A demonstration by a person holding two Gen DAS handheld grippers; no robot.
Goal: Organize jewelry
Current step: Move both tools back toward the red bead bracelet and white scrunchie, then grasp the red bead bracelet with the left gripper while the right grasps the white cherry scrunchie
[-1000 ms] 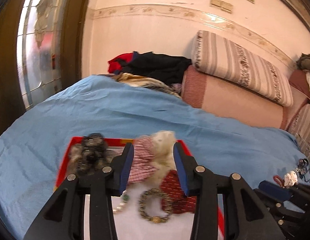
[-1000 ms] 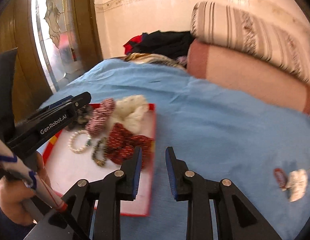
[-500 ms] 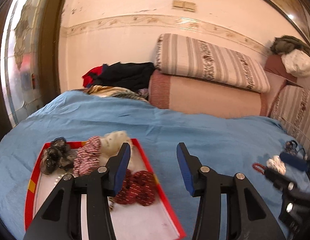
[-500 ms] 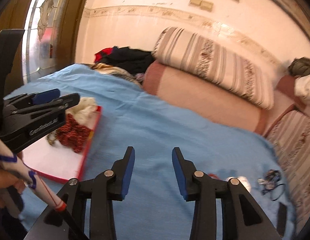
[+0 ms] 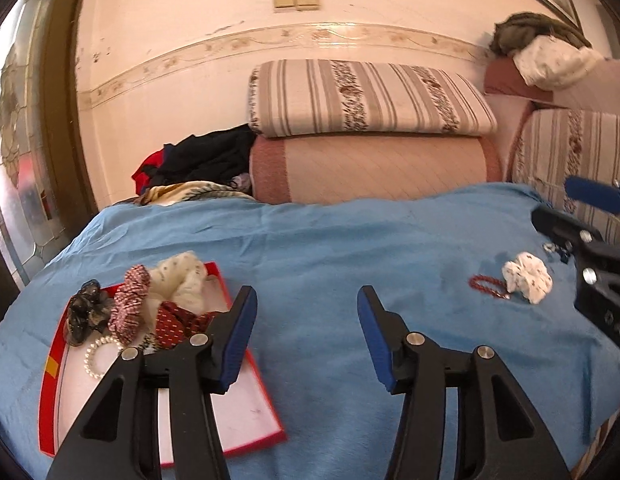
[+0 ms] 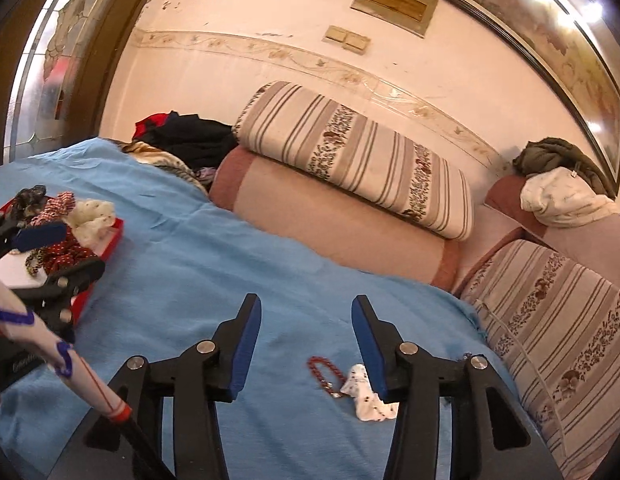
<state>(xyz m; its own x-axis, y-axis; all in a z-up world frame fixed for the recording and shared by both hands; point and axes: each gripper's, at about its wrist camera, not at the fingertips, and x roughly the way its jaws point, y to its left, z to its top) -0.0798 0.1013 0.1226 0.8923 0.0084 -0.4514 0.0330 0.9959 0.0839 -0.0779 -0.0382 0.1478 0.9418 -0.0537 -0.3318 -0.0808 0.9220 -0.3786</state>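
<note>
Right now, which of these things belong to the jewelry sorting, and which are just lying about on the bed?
Job:
- red tray with scrunchies and pearl bracelet
- red bead bracelet on the blue sheet
- white scrunchie beside it
- small dark trinkets, too small to identify

Lying about:
- striped cushion
- pink bolster
- dark clothes heap

Both cameras sit just behind their own fingers, low over the bed (image 5: 330,248) and tilted slightly down toward the wall. The left wrist view has the red tray (image 5: 49,412) close at 8 o'clock and the white scrunchie (image 5: 528,276) farther off at 3 o'clock. The right wrist view looks from farther right: the white scrunchie (image 6: 368,396) lies near at 6 o'clock, the red tray (image 6: 109,248) at 9 o'clock. Both share the blue sheet, the striped cushion (image 5: 370,98) and the wall.
</note>
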